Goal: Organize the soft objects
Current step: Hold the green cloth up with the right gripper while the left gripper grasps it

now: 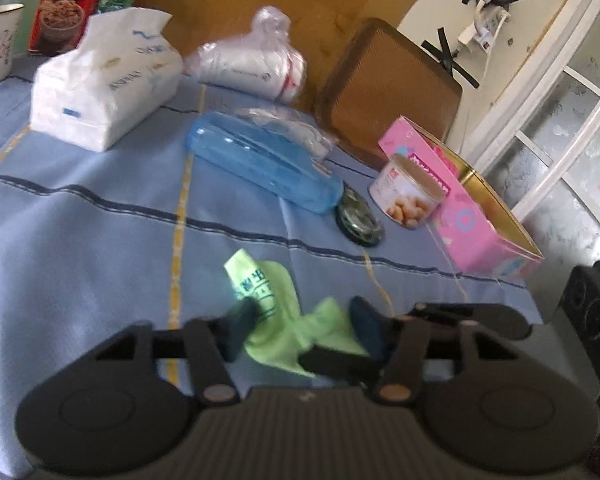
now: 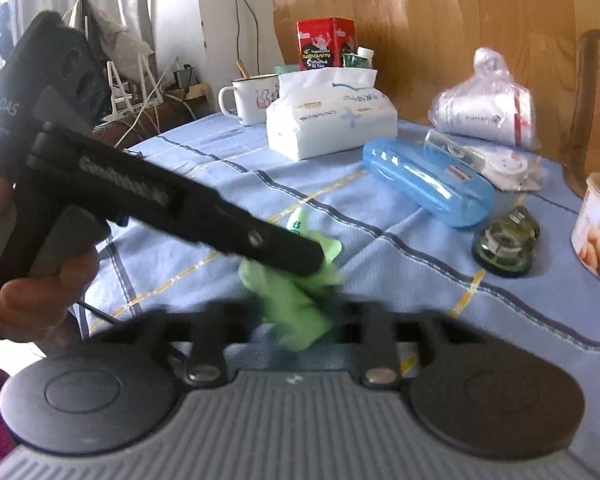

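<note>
A light green cloth (image 1: 284,344) with a printed label lies bunched on the blue tablecloth (image 1: 100,240). In the left wrist view my left gripper (image 1: 302,320) has a dark pad against each side of the bunch. From the right, a dark finger of my right gripper (image 1: 332,360) reaches the cloth's near edge. In the right wrist view the green cloth (image 2: 296,312) sits crumpled between the blurred fingers of my right gripper (image 2: 298,314), which stand close together on it. My left gripper (image 2: 314,266), held by a hand (image 2: 40,280), comes in from the left with its tip on the cloth.
Behind the cloth lie a blue plastic case (image 1: 260,164), a white tissue pack (image 1: 104,88) and a bag of white rolls (image 1: 256,64). At the right stand a food can (image 1: 408,192), a pink box (image 1: 472,216) and a round green dispenser (image 1: 358,220). A mug (image 2: 252,96) stands far back.
</note>
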`<state>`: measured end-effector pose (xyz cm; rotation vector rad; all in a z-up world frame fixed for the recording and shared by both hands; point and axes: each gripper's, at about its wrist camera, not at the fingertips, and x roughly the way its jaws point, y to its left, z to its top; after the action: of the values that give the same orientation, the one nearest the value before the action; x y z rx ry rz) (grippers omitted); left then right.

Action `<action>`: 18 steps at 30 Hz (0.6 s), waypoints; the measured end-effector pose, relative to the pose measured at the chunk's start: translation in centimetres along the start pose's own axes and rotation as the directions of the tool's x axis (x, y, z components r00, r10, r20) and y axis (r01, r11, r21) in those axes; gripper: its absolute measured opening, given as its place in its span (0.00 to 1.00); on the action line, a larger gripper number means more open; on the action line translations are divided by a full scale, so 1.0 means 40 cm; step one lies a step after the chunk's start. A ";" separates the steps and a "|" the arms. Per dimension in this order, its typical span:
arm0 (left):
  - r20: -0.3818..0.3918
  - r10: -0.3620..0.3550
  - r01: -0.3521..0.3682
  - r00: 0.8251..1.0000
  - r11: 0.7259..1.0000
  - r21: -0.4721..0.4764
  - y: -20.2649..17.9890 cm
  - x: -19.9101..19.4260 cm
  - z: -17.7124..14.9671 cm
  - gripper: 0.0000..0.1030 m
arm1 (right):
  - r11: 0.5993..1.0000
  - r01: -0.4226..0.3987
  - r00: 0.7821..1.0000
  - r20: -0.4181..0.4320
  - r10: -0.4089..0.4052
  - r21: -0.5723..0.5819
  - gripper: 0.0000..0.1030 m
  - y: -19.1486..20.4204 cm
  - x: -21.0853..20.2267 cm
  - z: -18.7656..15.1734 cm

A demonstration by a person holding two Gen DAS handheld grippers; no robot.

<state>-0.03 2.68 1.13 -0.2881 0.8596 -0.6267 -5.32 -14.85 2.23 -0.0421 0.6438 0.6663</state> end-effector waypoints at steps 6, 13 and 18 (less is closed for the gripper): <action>0.013 -0.077 0.075 0.997 0.990 0.117 -0.132 0.036 0.082 0.37 | 0.994 0.106 0.982 0.155 -0.104 -0.004 0.12 -0.014 -0.073 -0.004; -0.011 -0.217 0.207 0.976 0.917 0.342 -0.389 0.158 0.192 0.38 | 0.924 0.369 0.864 0.331 -0.379 0.095 0.12 -0.129 -0.256 -0.010; -0.048 -0.270 0.262 0.962 0.857 0.444 -0.575 0.281 0.225 0.40 | 0.828 0.527 0.752 0.350 -0.559 0.191 0.12 -0.241 -0.361 -0.026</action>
<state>3.39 -22.41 10.85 0.0097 0.6393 -1.0604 -8.88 -30.85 8.04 -0.0187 0.2385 0.0645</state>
